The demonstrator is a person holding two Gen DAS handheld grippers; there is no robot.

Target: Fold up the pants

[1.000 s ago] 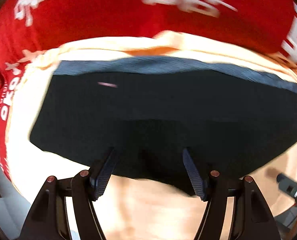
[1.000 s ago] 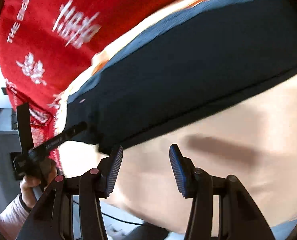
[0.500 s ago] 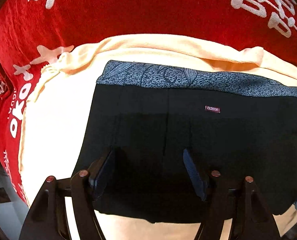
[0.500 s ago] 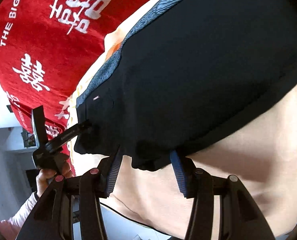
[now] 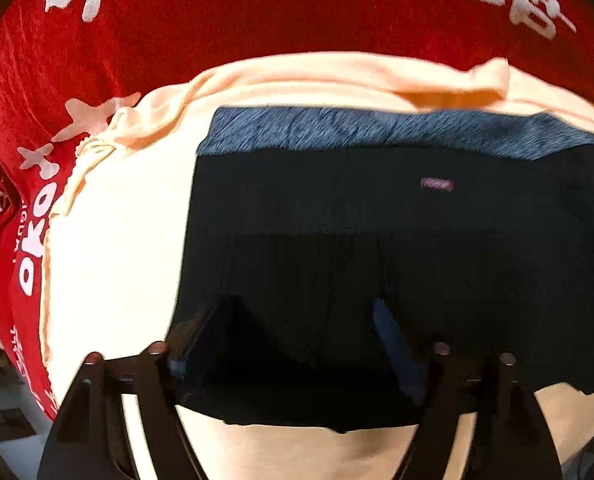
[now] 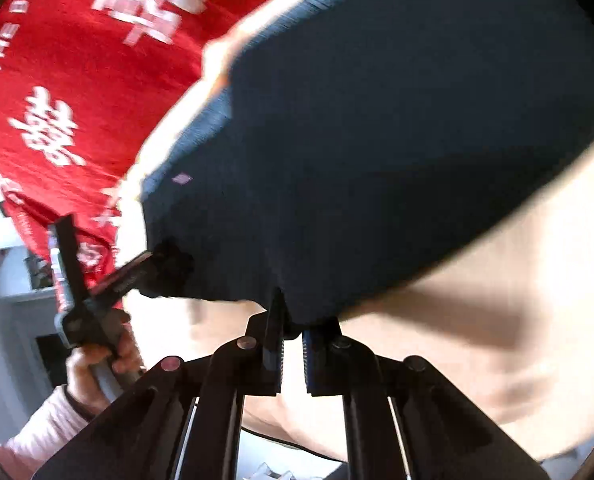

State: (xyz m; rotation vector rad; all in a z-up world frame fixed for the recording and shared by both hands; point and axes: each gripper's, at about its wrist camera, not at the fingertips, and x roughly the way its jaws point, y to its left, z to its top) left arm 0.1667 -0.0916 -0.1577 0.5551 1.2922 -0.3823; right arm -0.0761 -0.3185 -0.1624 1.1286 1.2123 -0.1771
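Black pants point(image 5: 337, 240) with a grey patterned waistband point(image 5: 377, 132) and a small pink label point(image 5: 437, 184) lie flat on a cream cloth point(image 5: 117, 240). My left gripper point(image 5: 297, 320) hangs over their lower left part, its jaws opening wide, with the fabric lying under and between the fingers but not pinched. In the right wrist view the pants point(image 6: 377, 140) fill the middle. My right gripper point(image 6: 293, 332) is shut on their near edge. A hand point(image 6: 97, 360) holds the left gripper, with one of its fingers point(image 6: 137, 270) at the pants' left corner.
A red cloth point(image 5: 257, 20) with white lettering lies under the cream cloth and runs beyond it at the back and left. The same red cloth point(image 6: 77, 60) shows at the upper left of the right wrist view. Bare cream cloth point(image 6: 477, 300) lies to the right of the pants.
The right gripper has come up to the pants' near edge and shut on it. The left gripper has shifted over the pants' lower left part, and its jaws stand wider.
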